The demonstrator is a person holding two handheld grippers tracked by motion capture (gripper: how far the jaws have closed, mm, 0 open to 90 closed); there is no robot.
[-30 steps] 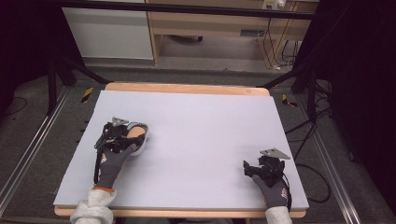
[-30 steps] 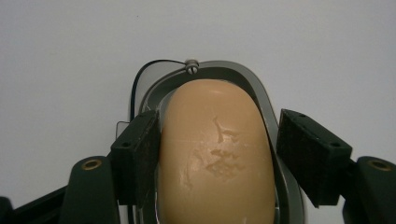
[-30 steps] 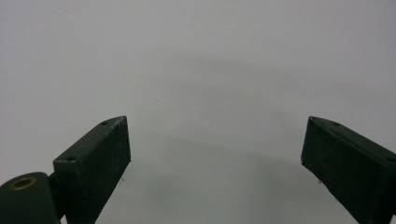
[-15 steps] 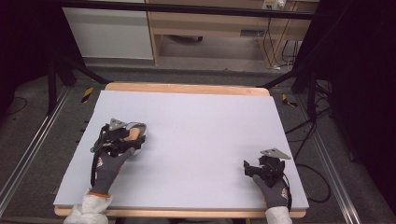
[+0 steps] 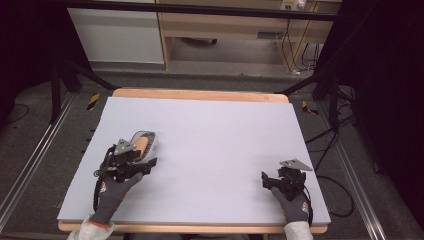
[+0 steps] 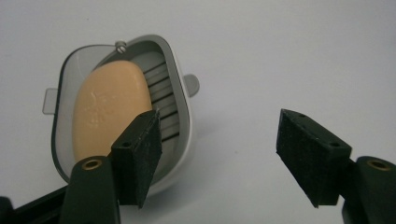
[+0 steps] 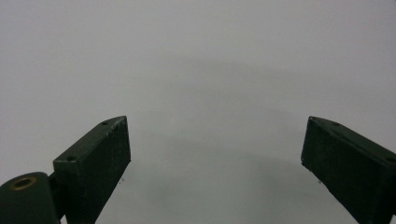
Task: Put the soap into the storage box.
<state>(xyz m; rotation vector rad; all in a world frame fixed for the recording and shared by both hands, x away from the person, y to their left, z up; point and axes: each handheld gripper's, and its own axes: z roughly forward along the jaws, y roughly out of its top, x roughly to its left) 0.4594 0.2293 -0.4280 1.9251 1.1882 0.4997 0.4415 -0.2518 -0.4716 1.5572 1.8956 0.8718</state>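
Soap dish on the grey-topped desk (image 5: 210, 135), with two wide claws.
The desk bears a grey soap dish (image 6: 175, 100) near its left edge, holding a peach soap bar (image 6: 109, 107) with a faint stamp I cannot read. The left claw (image 6: 219, 154) gapes wide just beside the dish, gripping nothing. The right claw (image 7: 215, 163) is wide too, well apart from the dish.
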